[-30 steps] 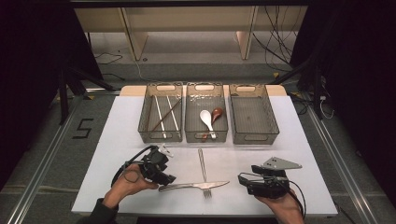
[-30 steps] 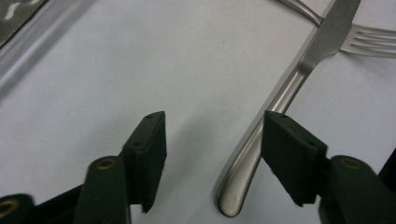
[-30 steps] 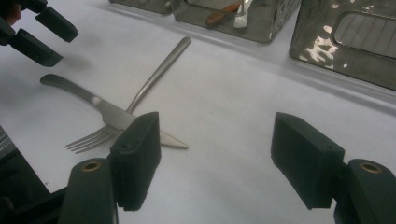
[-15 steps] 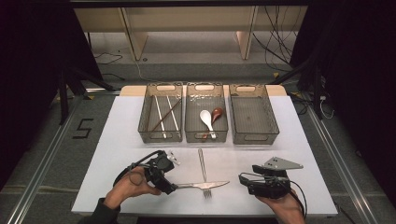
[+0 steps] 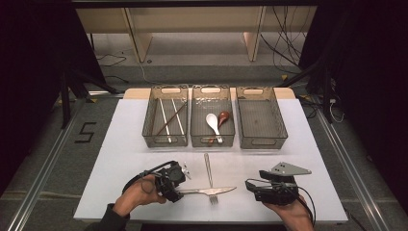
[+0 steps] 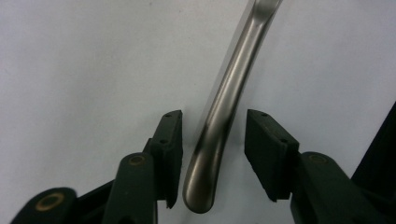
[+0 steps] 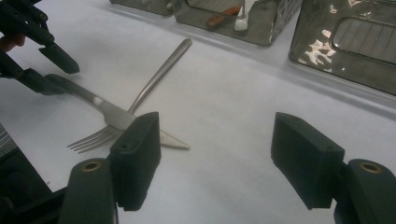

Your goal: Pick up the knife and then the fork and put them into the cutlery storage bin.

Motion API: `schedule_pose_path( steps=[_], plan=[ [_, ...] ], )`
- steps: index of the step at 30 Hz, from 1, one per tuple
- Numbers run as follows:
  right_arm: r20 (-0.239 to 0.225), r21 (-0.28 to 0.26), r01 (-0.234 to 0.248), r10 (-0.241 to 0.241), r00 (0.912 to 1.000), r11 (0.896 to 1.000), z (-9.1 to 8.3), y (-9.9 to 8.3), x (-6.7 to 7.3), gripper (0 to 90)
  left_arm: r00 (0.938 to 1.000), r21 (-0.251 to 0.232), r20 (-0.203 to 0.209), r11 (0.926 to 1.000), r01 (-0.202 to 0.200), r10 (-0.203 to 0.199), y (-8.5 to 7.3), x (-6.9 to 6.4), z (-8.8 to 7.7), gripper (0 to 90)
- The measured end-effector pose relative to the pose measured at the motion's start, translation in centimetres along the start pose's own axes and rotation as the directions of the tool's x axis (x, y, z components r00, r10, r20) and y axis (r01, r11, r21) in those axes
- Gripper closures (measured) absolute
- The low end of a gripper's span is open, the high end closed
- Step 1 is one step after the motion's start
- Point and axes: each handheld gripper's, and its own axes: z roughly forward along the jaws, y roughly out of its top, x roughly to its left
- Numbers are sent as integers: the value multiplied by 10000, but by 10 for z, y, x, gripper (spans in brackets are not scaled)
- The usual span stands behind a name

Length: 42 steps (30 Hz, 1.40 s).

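Your left gripper (image 6: 212, 158) has just been closing; its pads flank the knife (image 6: 224, 121) handle without touching. The knife lies near-centre on the table (image 5: 120, 144), across the fork (image 5: 210, 175). Your right gripper (image 7: 217, 158) rests wide open, empty.

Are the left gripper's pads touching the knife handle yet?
Apart. In the left gripper view the knife handle lies between the closing left gripper jaws, with white table visible on both sides.
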Motion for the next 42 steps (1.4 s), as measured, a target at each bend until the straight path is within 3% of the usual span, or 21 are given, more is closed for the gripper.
schedule_pose_path(
  steps=[3,14,24,35,42],
  plan=[
    [10,-14,-2,2,10000,10000,0,0,0,338,9997,179,-7,9996,-231,231,1,0,2,601],
    [22,-21,3,-3,10000,10000,0,0,1,339,9996,267,165,9993,-247,243,3,1,2,679],
    [39,-4,12,-12,10000,10000,-1,0,1,340,9959,400,193,9952,-888,881,6,-2,2,748],
    [33,-32,9,-9,10000,10000,-1,1,1,340,9957,498,156,9945,-923,916,7,-3,2,756],
    [28,-31,10,-10,10000,10000,-1,1,1,340,9976,420,164,9968,-678,672,8,-2,2,745]
  ],
)
